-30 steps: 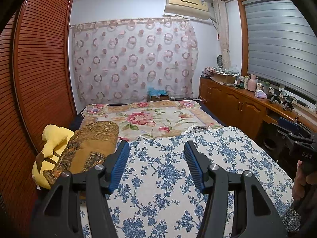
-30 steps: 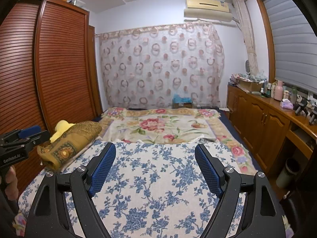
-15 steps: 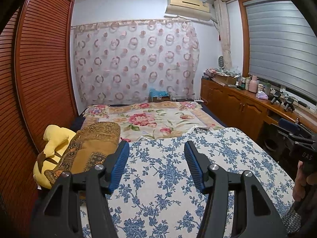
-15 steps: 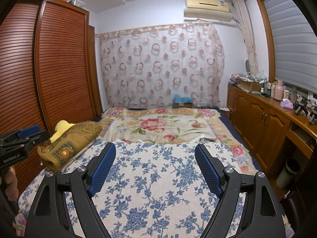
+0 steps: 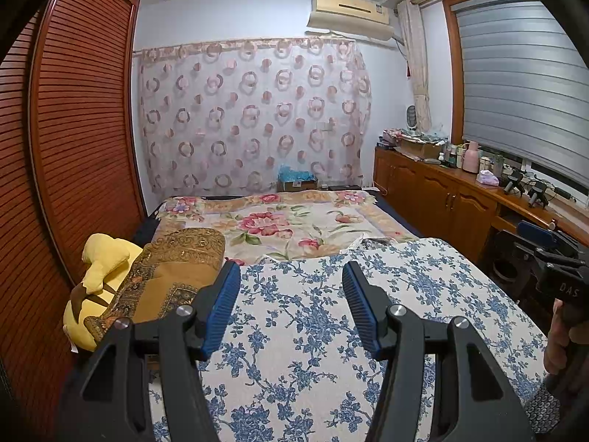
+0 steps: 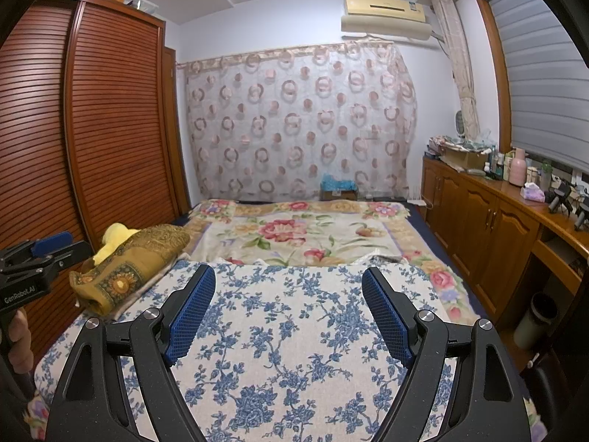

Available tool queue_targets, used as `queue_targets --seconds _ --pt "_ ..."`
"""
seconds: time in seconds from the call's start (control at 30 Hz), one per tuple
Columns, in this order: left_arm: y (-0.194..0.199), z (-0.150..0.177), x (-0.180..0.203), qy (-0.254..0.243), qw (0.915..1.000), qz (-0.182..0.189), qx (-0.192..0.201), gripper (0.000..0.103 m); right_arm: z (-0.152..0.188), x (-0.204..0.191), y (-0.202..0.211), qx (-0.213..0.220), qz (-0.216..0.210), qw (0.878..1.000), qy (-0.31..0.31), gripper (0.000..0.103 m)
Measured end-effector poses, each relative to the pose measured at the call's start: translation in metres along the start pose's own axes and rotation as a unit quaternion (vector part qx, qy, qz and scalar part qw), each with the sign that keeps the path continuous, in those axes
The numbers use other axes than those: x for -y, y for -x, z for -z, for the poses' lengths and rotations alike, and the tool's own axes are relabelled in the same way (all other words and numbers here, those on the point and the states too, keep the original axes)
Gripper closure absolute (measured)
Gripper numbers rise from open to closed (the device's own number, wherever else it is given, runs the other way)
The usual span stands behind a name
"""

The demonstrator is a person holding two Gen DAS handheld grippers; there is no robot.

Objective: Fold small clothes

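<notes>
both tongs hover empty above a bed (image 5: pixel 478 294) under a blue-flowered cloth (image 5: pixel 313 331): left tongs (image 5: pixel 291 309) partly spread, right tongs (image 6: pixel 289 311) wide. no small garment is visible; only a folded brown blanket (image 6: pixel 140 258) lies left. locate a piece first, then pinch 2 corners evenly.

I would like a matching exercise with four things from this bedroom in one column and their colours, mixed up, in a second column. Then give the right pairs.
Things:
1. plush toy
2. air conditioner
3. flask
4. flowers on near cloth

Colours:
A. pink
B. blue
C. yellow
D. cream

Pairs: 1-C, 2-D, 3-A, 4-B
</notes>
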State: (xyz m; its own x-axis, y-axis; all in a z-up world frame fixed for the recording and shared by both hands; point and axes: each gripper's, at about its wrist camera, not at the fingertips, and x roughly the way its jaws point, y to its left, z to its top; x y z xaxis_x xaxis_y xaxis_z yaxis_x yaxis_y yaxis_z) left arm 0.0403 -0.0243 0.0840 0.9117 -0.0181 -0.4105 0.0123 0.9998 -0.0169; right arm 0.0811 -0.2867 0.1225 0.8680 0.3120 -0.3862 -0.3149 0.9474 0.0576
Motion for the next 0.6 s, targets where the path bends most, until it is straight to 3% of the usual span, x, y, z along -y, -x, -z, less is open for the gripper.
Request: queue_targets --seconds 0.6 --pt "0.0007 -0.0019 -0.0040 0.000 1.0000 -0.002 0.003 0.046 0.0006 -0.0003 -0.0010 -0.002 0.000 1.000 0.000 0.019"
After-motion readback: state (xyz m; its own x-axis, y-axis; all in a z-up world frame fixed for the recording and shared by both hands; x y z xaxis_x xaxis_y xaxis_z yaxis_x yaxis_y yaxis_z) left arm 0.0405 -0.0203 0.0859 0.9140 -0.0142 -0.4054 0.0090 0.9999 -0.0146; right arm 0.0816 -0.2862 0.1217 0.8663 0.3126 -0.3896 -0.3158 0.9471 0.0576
